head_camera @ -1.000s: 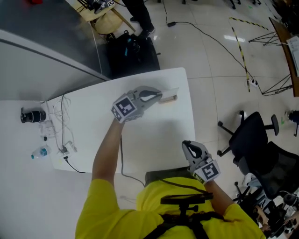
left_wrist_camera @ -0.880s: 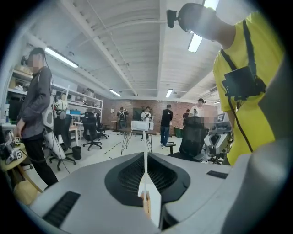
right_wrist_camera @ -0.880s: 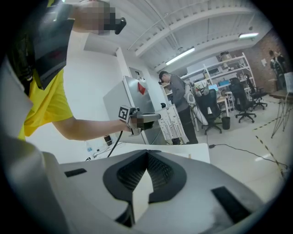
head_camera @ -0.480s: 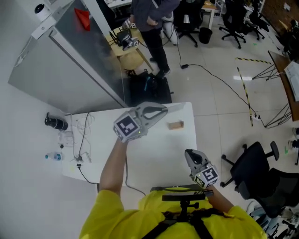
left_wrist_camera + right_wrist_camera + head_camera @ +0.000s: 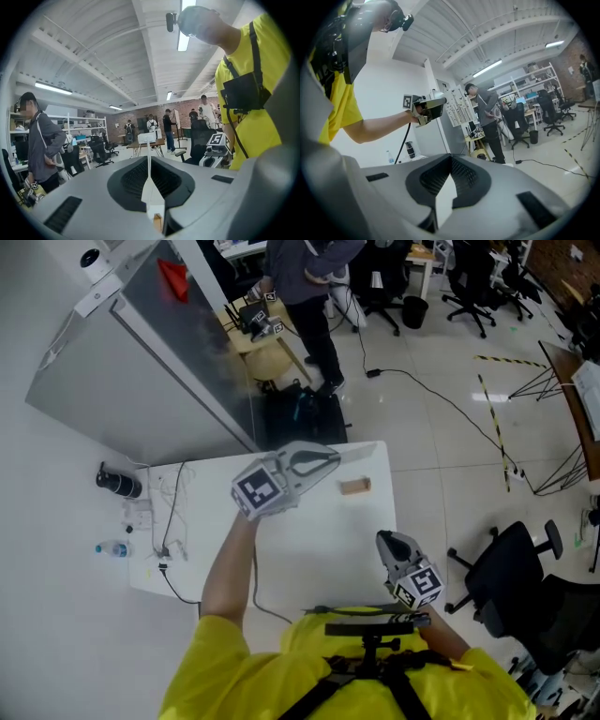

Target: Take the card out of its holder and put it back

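My left fingers (image 5: 314, 452) are pinched shut on the card (image 5: 149, 159), held high over the counter (image 5: 309, 540). The holder (image 5: 353, 487) stands loose below. My right fingers (image 5: 392, 542) look closed on nothing. With so thin an edge-on grip, the card could twist, miss the slot and topple the unbraced holder.

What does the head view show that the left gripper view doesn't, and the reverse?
Only the head view: the small wooden card holder on the white table, apart from the card. Only the left gripper view: the left gripper pressed shut on the thin white card, seen edge-on. Both: that card, and the right gripper low beside the person's yellow shirt.
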Available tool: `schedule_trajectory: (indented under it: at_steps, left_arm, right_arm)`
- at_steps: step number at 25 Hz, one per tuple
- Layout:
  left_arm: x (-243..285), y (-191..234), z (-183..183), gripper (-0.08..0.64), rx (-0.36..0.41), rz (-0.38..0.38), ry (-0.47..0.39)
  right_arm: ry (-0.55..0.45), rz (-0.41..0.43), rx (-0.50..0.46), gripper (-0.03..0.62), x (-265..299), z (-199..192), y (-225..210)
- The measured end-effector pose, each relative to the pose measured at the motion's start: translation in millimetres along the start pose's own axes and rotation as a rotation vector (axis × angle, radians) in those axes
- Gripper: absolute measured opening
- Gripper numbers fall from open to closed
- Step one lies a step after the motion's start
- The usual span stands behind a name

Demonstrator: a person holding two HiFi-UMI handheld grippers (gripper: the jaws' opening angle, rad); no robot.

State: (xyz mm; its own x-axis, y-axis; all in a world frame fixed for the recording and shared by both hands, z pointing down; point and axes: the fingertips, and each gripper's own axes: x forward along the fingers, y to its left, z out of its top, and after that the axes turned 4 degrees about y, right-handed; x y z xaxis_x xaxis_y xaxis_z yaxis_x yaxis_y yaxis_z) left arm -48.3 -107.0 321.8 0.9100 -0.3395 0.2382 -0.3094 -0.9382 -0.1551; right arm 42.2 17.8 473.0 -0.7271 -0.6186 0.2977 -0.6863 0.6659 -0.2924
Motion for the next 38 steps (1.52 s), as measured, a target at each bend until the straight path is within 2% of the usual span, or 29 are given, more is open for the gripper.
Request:
schedule_trajectory:
  at_steps: [2,5,9,15,20,23,28,35,38]
  left_arm:
    - [1.0,-0.5,0.9,0.017,-0.012,-0.007,-0.017]
    - [3.2,0.1,-5.4,0.017,-0.015,-0.008,0.006]
    - [15.0,-0.5,-34.6,0.017,-0.055,-0.032,0.028]
    - [42.9,-1.5,-112.4,0.017,-0.105,-0.057,0.027]
    - [70.0,1.3,-185.4,0.017,-0.215,-0.095,0.029]
    - [79.0,3.9,-215.2,0.017,-0.255,-0.116,0.043]
    - [89.0,-1.0,-240.5,0.017,-0.262,-0.155,0.057]
    - [91.0,-1.7,-258.4,0.017,-0.272,-0.164,0.062]
    - [92.0,-3.1,-265.9,0.017,-0.278,-0.190,0.074]
  right_arm:
    - [0.004,0.001,-0.001,0.006,0.0,-1.3,1.5]
    - [0.011,0.001,0.006,0.006,-1.0,-4.2,1.2]
    - [0.020,-0.006,0.021,0.006,-2.2,-13.1,-4.2]
    - [0.069,-0.007,0.093,0.006,6.6,-49.4,-15.3]
    - [0.110,-0.009,0.131,0.006,24.7,-82.1,-30.4]
    - [0.122,-0.023,0.153,0.006,31.6,-93.9,-39.1]
    - [0.147,-0.032,0.176,0.006,31.4,-108.0,-44.6]
    - [0.173,-0.044,0.189,0.006,25.9,-120.5,-49.6]
    - [0.179,-0.045,0.192,0.006,26.7,-121.5,-50.8]
